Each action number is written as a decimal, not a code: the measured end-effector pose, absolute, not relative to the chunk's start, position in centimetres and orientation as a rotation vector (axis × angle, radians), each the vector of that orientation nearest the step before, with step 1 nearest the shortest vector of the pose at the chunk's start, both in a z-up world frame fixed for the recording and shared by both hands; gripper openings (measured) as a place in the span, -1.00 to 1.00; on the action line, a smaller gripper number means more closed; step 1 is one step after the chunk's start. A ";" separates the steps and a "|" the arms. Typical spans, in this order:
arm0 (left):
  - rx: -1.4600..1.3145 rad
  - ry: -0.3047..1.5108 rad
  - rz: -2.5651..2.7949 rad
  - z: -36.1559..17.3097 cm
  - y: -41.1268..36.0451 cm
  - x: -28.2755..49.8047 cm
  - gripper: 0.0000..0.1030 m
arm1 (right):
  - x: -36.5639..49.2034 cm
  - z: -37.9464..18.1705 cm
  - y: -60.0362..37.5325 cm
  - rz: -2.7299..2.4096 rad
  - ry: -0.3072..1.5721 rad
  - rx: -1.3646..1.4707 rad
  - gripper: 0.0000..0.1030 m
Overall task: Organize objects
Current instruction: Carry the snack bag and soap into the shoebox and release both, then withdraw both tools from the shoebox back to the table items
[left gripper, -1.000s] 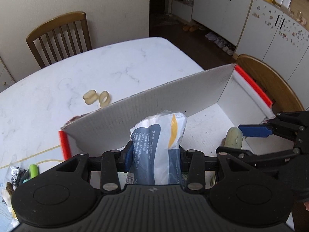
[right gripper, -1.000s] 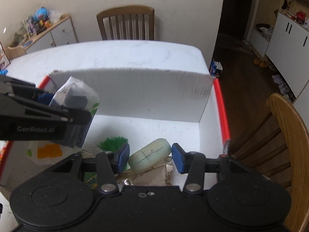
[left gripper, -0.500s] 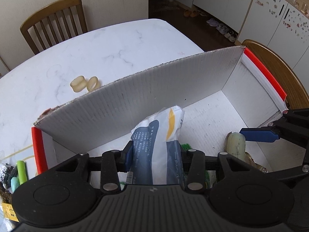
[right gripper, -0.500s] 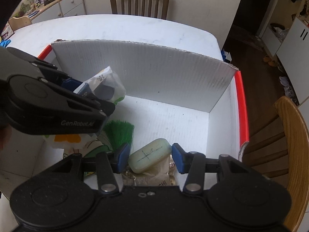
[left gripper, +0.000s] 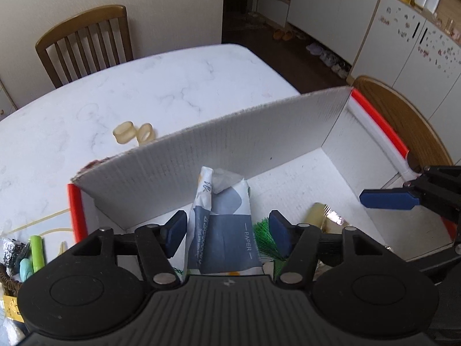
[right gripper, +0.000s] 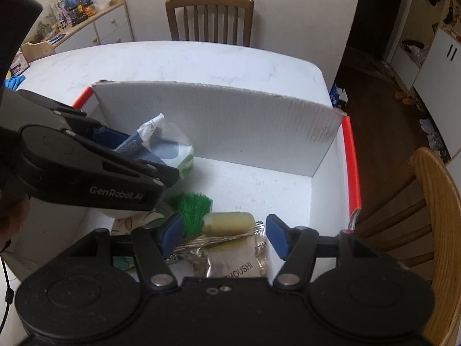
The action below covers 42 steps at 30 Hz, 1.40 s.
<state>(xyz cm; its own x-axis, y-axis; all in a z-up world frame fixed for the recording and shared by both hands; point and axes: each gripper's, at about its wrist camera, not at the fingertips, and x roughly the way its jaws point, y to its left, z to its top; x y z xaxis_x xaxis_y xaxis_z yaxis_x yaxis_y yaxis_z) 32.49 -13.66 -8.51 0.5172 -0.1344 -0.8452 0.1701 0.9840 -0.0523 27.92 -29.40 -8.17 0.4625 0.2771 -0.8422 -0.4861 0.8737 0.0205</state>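
Inside the white box (left gripper: 288,132) on the tabletop (left gripper: 161,86), the tissue pack (left gripper: 224,230) stands between the spread pads of the left claw (left gripper: 227,232), untouched. Right claw (right gripper: 224,235) hangs wide open above the pale soap bar (right gripper: 227,223), gripping nothing.

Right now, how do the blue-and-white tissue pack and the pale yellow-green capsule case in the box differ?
The blue-and-white tissue pack is soft, crumpled and stands upright between the open left tongs; the pale yellow-green capsule case is smooth, rounded and lies flat on a foil packet, ahead of the open right tongs. The pack looks much bigger. Both sit inside the white corrugated box.
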 end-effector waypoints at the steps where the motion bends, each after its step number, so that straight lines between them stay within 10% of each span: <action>1: 0.031 1.004 -0.184 -8.2 -13.5 32.3 0.20 | 27.7 -8.0 -29.4 0.480 0.977 -0.234 0.21; 27: -0.055 0.862 -0.237 -1.5 -7.9 24.7 0.21 | 22.7 -1.5 -28.2 0.500 0.813 -0.118 0.58; 42: -0.073 0.801 -0.194 0.0 -1.5 20.4 0.61 | 19.1 0.1 -24.6 0.469 0.726 -0.081 0.94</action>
